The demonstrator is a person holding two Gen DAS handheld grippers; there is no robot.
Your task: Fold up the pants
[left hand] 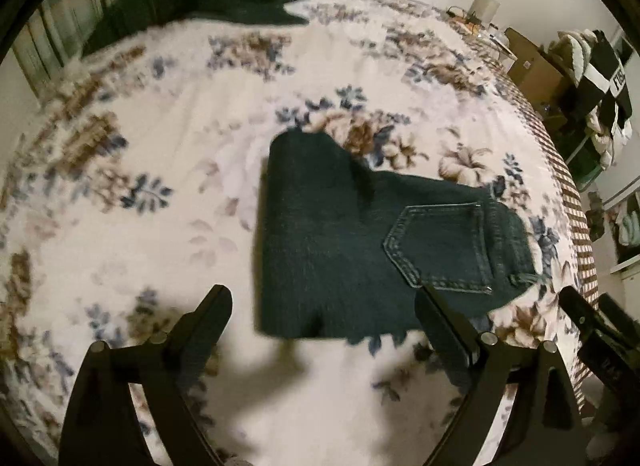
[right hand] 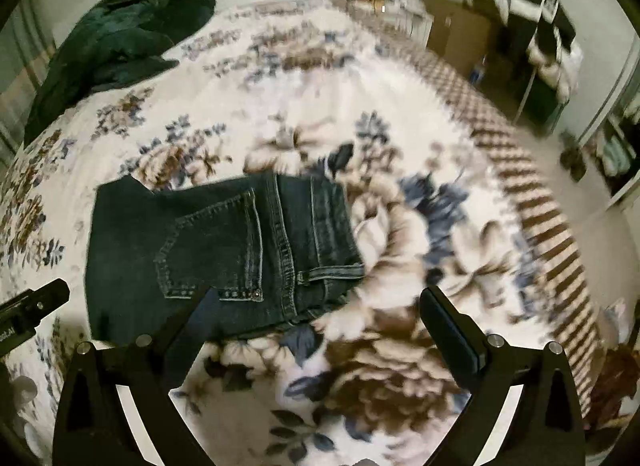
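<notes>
Lying folded into a compact block on the floral bedspread (left hand: 160, 137): jeans (left hand: 340, 250), back pocket (left hand: 444, 246) up. Hovering above, fingers spread wide and holding nothing: left gripper (left hand: 324, 302), right gripper (right hand: 316, 298). Heaped at the far corner: dark garment (right hand: 120, 41).

Dark jeans (left hand: 360, 250) lie folded (apparently in thirds), back pocket up.

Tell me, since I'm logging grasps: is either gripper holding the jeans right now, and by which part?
Nothing is held. The left gripper and right gripper are both open and empty above the folded jeans, which lie on the floral bedspread.
</notes>
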